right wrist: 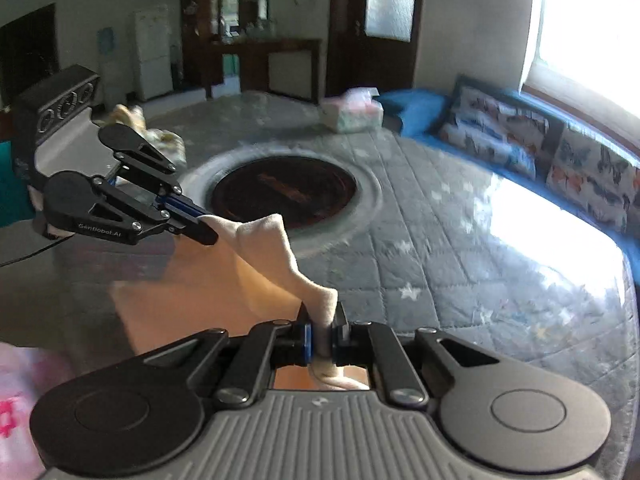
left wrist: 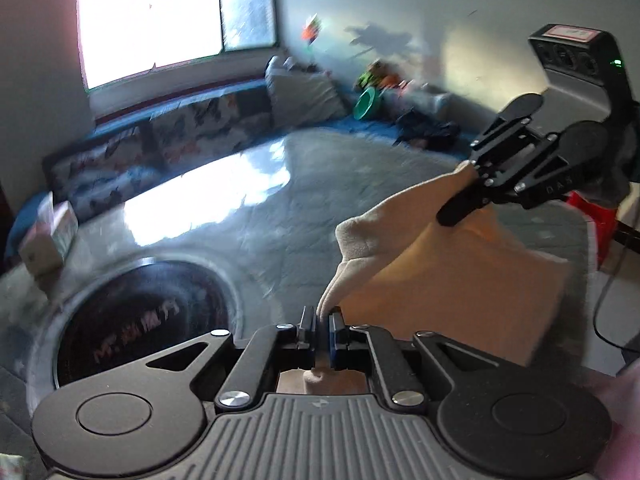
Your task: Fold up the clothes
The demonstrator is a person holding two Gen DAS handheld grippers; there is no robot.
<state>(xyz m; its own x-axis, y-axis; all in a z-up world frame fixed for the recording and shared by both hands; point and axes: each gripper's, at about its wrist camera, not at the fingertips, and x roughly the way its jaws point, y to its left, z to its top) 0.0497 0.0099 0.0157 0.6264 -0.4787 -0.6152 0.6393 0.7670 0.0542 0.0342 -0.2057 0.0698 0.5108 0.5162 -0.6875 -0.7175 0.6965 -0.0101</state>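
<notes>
You are working over a round table (right wrist: 460,240) covered with a grey quilted cloth scattered with pale stars, a dark circular plate (right wrist: 284,192) sunk in its middle and a bright patch of window light lying across the far side. Beyond it runs a blue bench (right wrist: 416,110) with butterfly-print cushions (right wrist: 496,132) under the window (left wrist: 160,20), and a pastel tissue pack (right wrist: 352,114) sits near the table's edge. Your left gripper (left wrist: 322,326) has its jaws pressed nearly together, pinching one corner of a cream fleece garment (left wrist: 452,276); the fabric bunches up between the pads and a fold of it pokes out behind them. Your right gripper (right wrist: 322,330) is likewise nearly closed, nipping another corner of the same garment, with the cloth squeezed between its blue-edged pads. The garment's upper edge sags in a soft ridge between the two grippers, and the rest hangs below them, in front of the near part of the table; whether its lower edge touches the cloth cannot be told. Both views are streaked with motion blur.
</notes>
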